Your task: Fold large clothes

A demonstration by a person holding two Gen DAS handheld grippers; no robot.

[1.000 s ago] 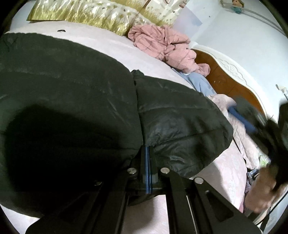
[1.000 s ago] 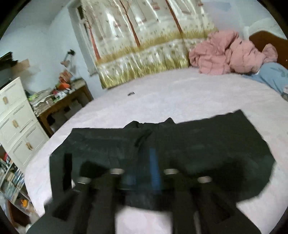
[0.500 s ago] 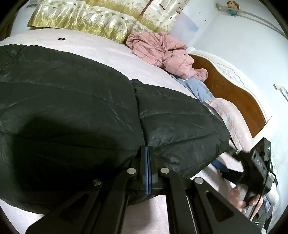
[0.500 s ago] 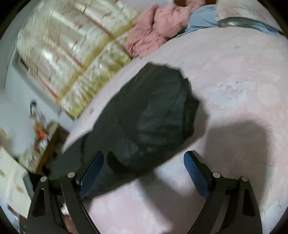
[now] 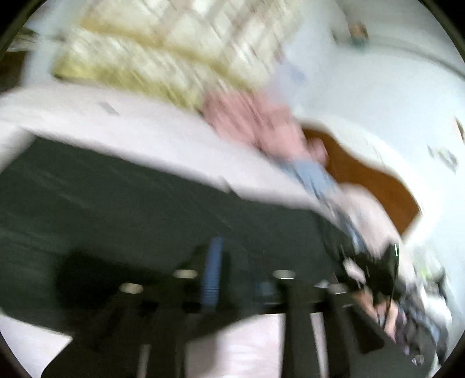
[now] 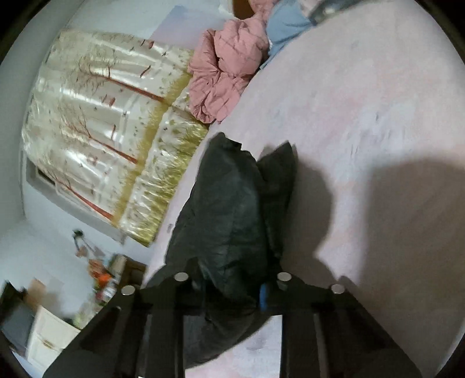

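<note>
**Right takes the jacket edge, left lets go: mid-handover on the fold**

Nearest, right wrist view: right gripper is closing on a bunched edge of the dark puffer jacket. Fabric sits thick between the jaws, a blue pad just visible against it. I'd call it pinched, gap narrow, padding filling it.

The jacket runs away from that grip across the pink bedsheet, mounded up and not flat, with a second dark flap standing beside the main bulk.

Left wrist view is heavily motion-blurred. Left gripper is opening; jaws look part-way apart, blue pad on one side. The jacket spreads just ahead of it. I see nothing clamped, though the blur makes that soft. The person's other hand holds the right unit at the frame's edge.

To do this step well, my read:
- Get the bite past the puffy rim, or the slick shell will slip out on the lift.
- Confirm the pinch takes every layer of the edge.
- Keep the left clear until the right is firm.
- Drag low and flat; the padding springs back.

Farther off: pink quilted garment and a blue cloth heaped by the wooden headboard, well apart from the jacket. Curtain behind.
</note>
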